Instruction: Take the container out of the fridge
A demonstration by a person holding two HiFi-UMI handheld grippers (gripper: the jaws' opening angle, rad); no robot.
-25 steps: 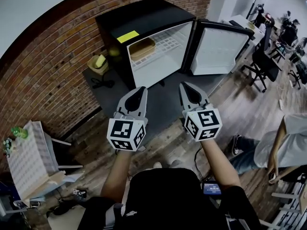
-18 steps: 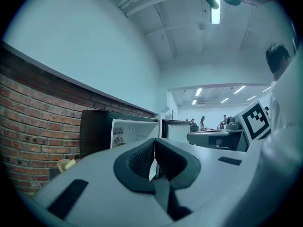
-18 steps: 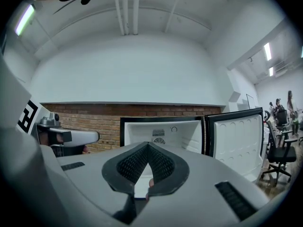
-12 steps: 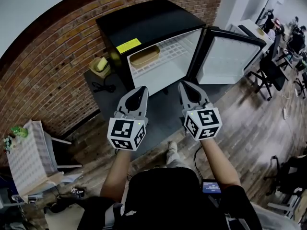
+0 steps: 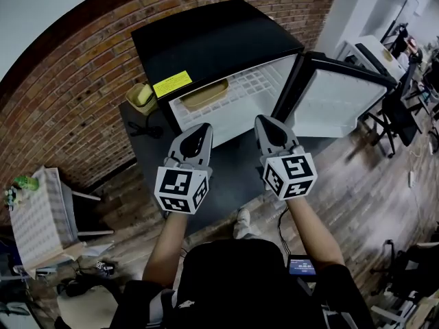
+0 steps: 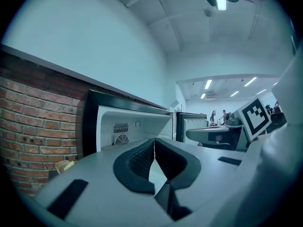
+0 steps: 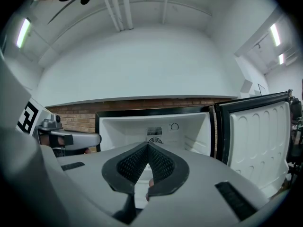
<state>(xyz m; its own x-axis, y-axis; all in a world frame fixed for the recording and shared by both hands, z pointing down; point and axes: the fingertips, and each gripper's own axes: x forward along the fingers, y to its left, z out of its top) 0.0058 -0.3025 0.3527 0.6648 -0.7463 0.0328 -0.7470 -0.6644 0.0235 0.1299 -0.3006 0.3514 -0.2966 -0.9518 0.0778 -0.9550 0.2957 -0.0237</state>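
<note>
A black mini fridge (image 5: 212, 40) stands against the brick wall with its door (image 5: 343, 105) swung open to the right. A tan, shallow container (image 5: 204, 95) lies on the white wire shelf at the left inside. My left gripper (image 5: 204, 126) and right gripper (image 5: 263, 119) are side by side, pointing level at the fridge, a short way in front of it and apart from it. Both are shut with nothing between the jaws. The left gripper view shows the shut left gripper (image 6: 154, 141) before the fridge's white inside (image 6: 123, 126). The right gripper view shows the shut right gripper (image 7: 147, 144) and the door (image 7: 258, 131).
A dark mat (image 5: 206, 170) lies under and before the fridge. A yellowish basket (image 5: 142, 96) and a black cable (image 5: 147, 130) sit left of the fridge. A white rack (image 5: 41, 218) stands at far left. Desks and office chairs (image 5: 405, 53) fill the far right.
Both grippers have moved forward towards the open fridge, which now stands nearer and lower in the head view. The seated person at the lower right has passed out of view.
</note>
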